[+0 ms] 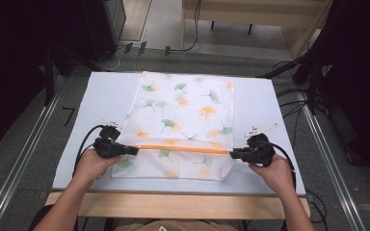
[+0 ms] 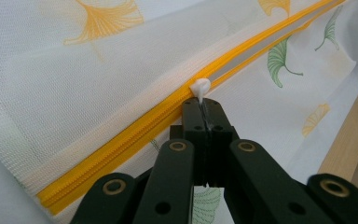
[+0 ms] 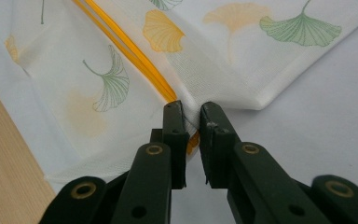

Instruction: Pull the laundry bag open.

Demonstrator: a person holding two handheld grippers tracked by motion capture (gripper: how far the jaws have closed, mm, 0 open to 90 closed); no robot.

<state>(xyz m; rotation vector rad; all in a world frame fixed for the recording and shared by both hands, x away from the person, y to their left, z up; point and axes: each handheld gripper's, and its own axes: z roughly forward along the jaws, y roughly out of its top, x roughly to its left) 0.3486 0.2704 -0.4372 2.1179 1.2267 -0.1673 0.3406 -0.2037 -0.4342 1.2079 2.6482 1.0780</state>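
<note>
A white mesh bag [image 1: 183, 120] printed with green and orange leaves lies flat on the pale table [image 1: 106, 96]. An orange zipper [image 1: 183, 148] runs across it near the front. My left gripper [image 1: 136, 150] is at the zipper's left end. In the left gripper view this gripper [image 2: 204, 109] is shut on the small white zipper pull [image 2: 200, 87], with the zipper [image 2: 135, 135] running away on both sides. My right gripper [image 1: 232, 154] is at the zipper's right end. In the right gripper view its jaws [image 3: 191, 109] pinch the bag's edge [image 3: 205, 60] where the zipper [image 3: 130, 51] ends.
The table's wooden front edge [image 1: 173, 204] lies just behind my hands. Metal rails [image 1: 24, 154] run along both sides of the table. Cables [image 1: 294, 103] and dark stands sit to the right and at the back. Bare tabletop surrounds the bag.
</note>
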